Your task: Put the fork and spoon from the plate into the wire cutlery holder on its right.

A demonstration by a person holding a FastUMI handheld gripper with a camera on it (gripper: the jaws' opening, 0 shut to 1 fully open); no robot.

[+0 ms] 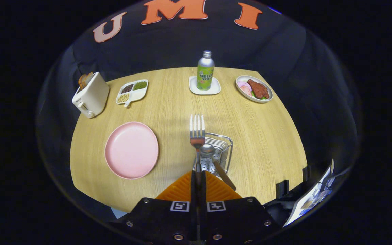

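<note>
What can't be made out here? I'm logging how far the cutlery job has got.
- Fork handle: gripper view, hidden between the shut orange jaws of the gripper.
- Spoon handle end: crosses the wire cutlery holder rim; whether it rests inside is unclear.
- Holder's near wall: behind the jaws.

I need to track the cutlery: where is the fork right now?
The fork is clamped upright between the gripper fingers, over the wire holder, right of the pink plate.
</note>
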